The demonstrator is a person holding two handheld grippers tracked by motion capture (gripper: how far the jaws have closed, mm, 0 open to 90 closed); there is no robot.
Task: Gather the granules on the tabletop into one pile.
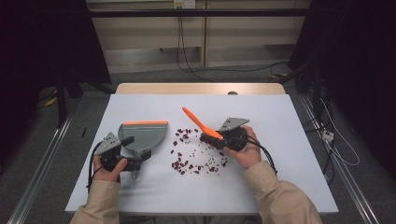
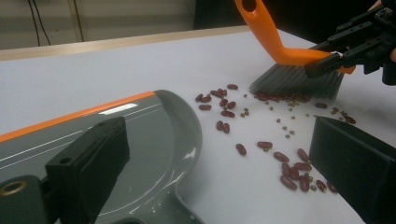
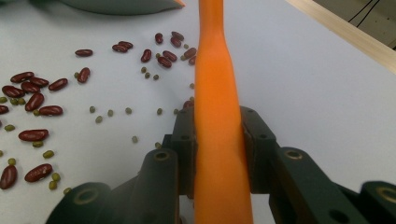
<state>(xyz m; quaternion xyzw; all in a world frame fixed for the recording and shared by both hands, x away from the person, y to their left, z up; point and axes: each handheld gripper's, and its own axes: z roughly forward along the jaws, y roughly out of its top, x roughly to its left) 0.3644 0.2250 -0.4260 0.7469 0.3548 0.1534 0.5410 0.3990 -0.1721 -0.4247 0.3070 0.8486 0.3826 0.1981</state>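
Work: sweeping spilled beans (image 1: 196, 156) into a dustpan (image 1: 145, 134) with a small brush (image 1: 201, 124).
Progress: by my judgement, early. No bean lies in the dustpan as far as the left gripper view shows; the whole spill is still on the table (image 1: 289, 140).
Left to do: gather the scatter toward the pan's lip, push it in, then lift the pan.
Dustpan: grey with an orange front strip, flat on the table at centre left of the high view; its tray (image 2: 140, 140) looks bare and glossy.
Beans: red kidney beans (image 3: 35, 100) mixed with small green ones (image 3: 95, 114), spread in a loose patch at the middle of the high view, between pan and brush. Nearest ones lie just beside the pan's right edge, not touching it.
Brush: orange handle slanting to the upper left in the high view; grey bristles (image 2: 294, 81) down on the table at the spill's far right edge, a few beans right at their tips.
Right gripper (image 1: 233, 136): jaws clamped on the brush handle (image 3: 217, 140), one pad on each side, seen plainly in the right gripper view.
Left gripper (image 1: 128, 161): at the pan's near end by its handle, lower left of the high view; jaws stand well apart, and I cannot tell that they press on anything.
Table: pale sheet over wood.
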